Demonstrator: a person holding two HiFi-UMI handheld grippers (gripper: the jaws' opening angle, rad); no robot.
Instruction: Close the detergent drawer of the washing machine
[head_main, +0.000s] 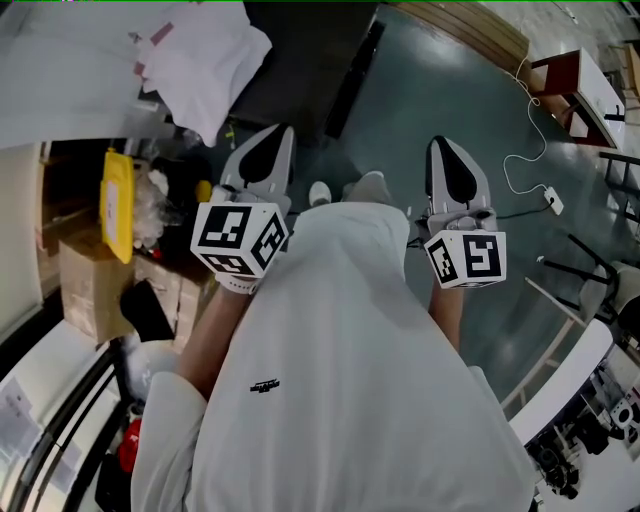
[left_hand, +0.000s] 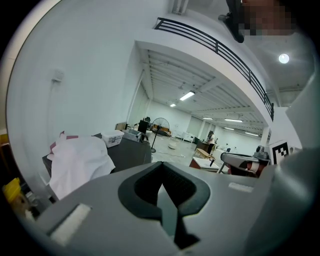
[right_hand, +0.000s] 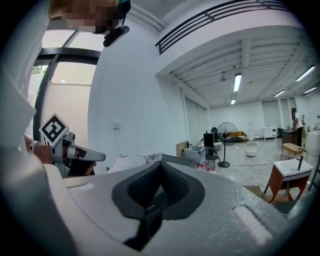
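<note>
Jaws on the left gripper (head_main: 268, 155) (left_hand: 162, 167) are pressed together, their tips meeting, and nothing sits between them. The right gripper (head_main: 452, 165) (right_hand: 161, 167) is the same: jaws fully together, holding nothing. Neither gripper touches anything in the room. Both are held up in front of the person's white shirt (head_main: 350, 380), side by side and apart, each with its marker cube (head_main: 238, 238) at the near end.

A dark grey box (head_main: 290, 60) (left_hand: 127, 152) stands ahead of the 2 grippers, with the left gripper nearer to it than the right. A white cloth (head_main: 200, 60) (left_hand: 80, 160) lies draped over the box's left part. Whether this box is the washing machine I cannot tell, and no view lets the detergent drawer be made out.

Left of the box, a yellow packet (head_main: 118, 205) stands among clutter above a cardboard carton (head_main: 85, 290). Right of the box the grey-green floor (head_main: 450, 90) runs on, with a white cable (head_main: 530, 150) trailing across it. Far beyond the box a standing fan (left_hand: 159, 125) (right_hand: 226, 130) is visible.
</note>
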